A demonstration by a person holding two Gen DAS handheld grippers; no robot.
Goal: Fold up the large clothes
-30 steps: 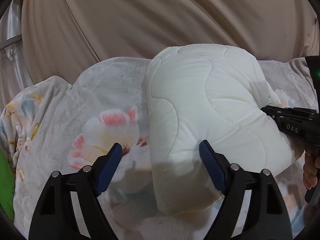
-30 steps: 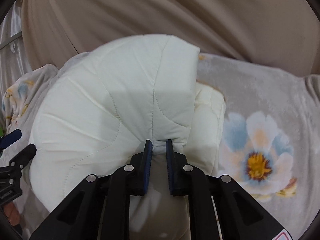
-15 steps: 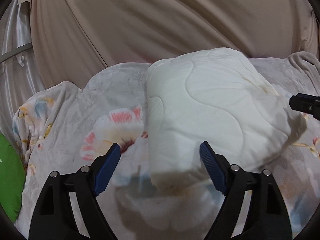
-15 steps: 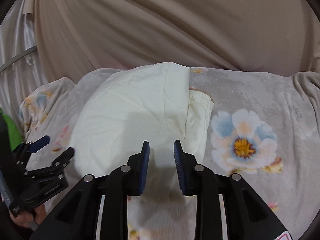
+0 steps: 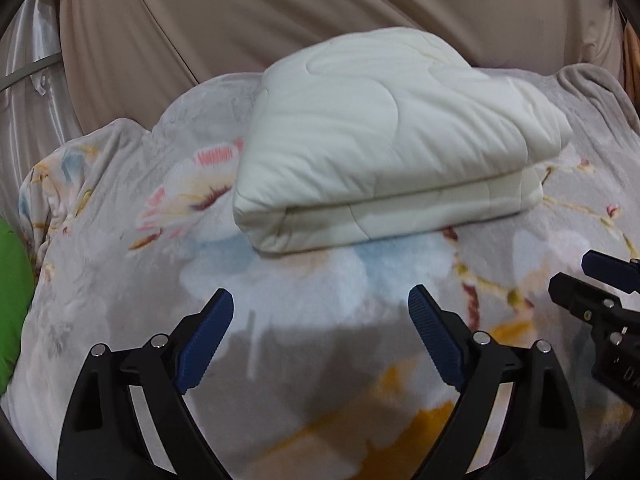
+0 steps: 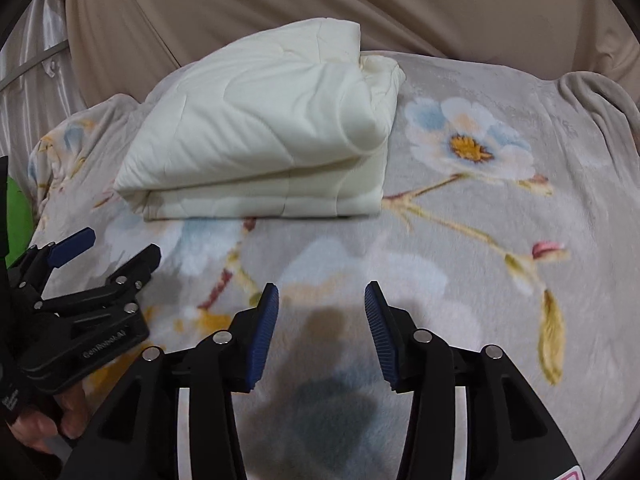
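Beige curtain (image 5: 280, 12) hangs behind the floral blanket (image 5: 120, 280) and fills the back of both views. The blanket is grey plush with blue, pink and yellow flowers, spread flat. Cream quilted comforter (image 5: 384, 140) lies folded in layers on the blanket, toward its far side, fold edge facing the cameras. Left gripper (image 5: 320, 320) hovers over the blanket just short of the comforter, fingers spread wide and still widening, nothing between them. Right gripper (image 6: 322, 316) hovers beside it on the near side of the comforter, fingers half spread, just been opening, empty. Green object (image 5: 12, 300) sits off the blanket's left edge.
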